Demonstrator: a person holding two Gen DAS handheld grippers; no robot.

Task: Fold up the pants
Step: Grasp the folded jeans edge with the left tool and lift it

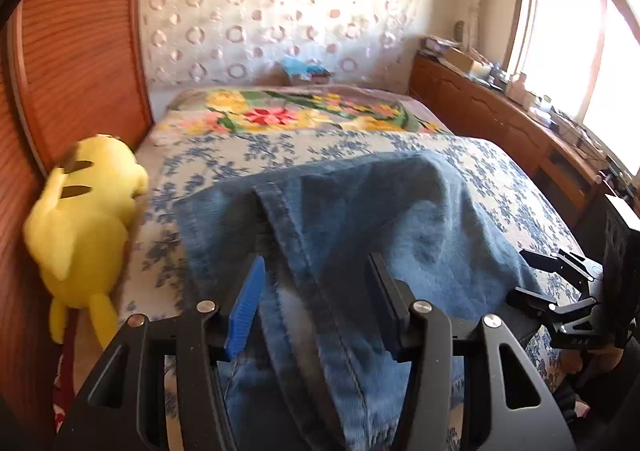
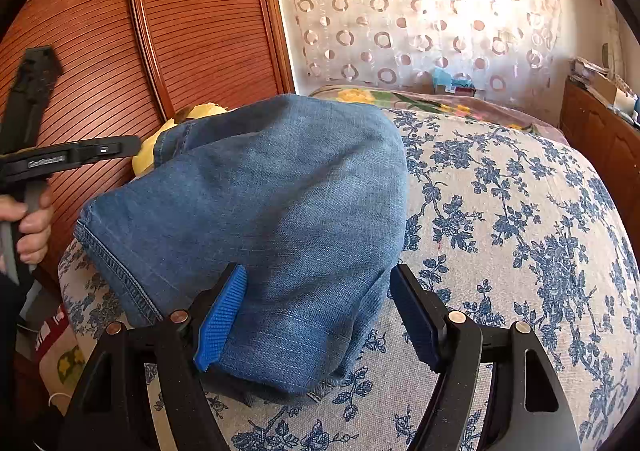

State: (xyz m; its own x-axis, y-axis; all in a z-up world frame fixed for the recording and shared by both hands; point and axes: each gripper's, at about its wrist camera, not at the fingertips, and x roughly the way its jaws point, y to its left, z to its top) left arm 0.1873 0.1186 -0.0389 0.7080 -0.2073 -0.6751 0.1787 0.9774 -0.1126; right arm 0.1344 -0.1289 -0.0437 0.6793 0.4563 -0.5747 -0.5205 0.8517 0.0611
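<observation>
Pants (image 2: 260,219) found bunched on bed (image 2: 520,211), just beside yellow plush toy (image 1: 84,227). Left claw (image 1: 316,303) noted spread apart, denim lying between fingers, not clamped. Right claw (image 2: 316,315) likewise spread over pants' near edge.

Pants (image 2: 256,219) lie on the bed (image 2: 520,211), plush toy (image 1: 84,227) to their left.

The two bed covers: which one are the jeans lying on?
The jeans lie on the near cover with small blue flowers on white; the far blanket with big yellow and red flowers carries no jeans.
</observation>
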